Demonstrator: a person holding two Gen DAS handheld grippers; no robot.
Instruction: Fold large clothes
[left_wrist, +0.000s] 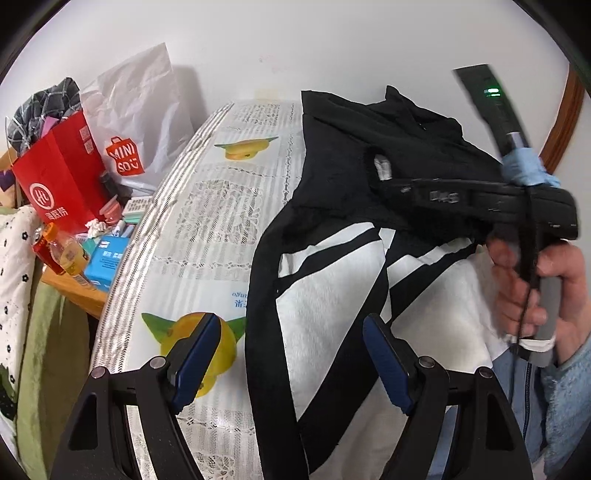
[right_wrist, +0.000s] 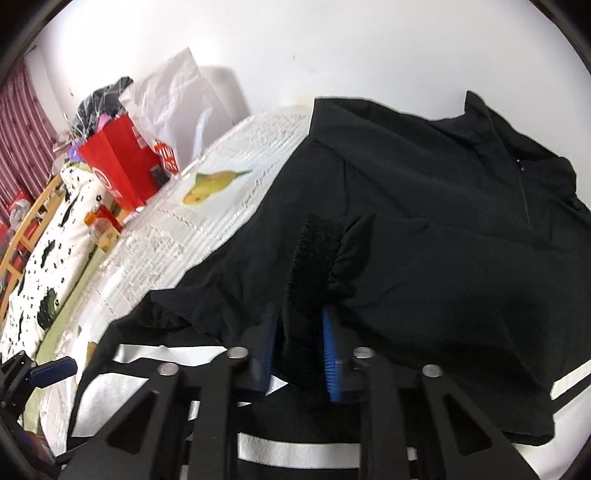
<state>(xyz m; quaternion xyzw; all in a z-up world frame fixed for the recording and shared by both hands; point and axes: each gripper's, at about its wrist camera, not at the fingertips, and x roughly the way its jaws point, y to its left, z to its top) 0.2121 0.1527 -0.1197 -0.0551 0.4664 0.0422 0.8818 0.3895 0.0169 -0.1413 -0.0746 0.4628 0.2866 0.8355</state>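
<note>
A large black and white jacket (left_wrist: 340, 236) lies spread on the table with the printed cloth (left_wrist: 207, 221). My left gripper (left_wrist: 291, 354) is open and empty, low over the jacket's black edge strip near the table's front. My right gripper (right_wrist: 301, 354) is shut on the jacket's black ribbed cuff (right_wrist: 310, 258) and holds the sleeve up over the black upper part of the jacket (right_wrist: 424, 221). The right gripper also shows in the left wrist view (left_wrist: 384, 173), held by a hand (left_wrist: 535, 288), with its tips at a fold of the jacket.
A red paper bag (left_wrist: 62, 173), a white Miniso bag (left_wrist: 136, 122) and small boxes and bottles crowd a wooden side table at the left. A floral quilt (right_wrist: 48, 258) lies further left. A white wall stands behind the table.
</note>
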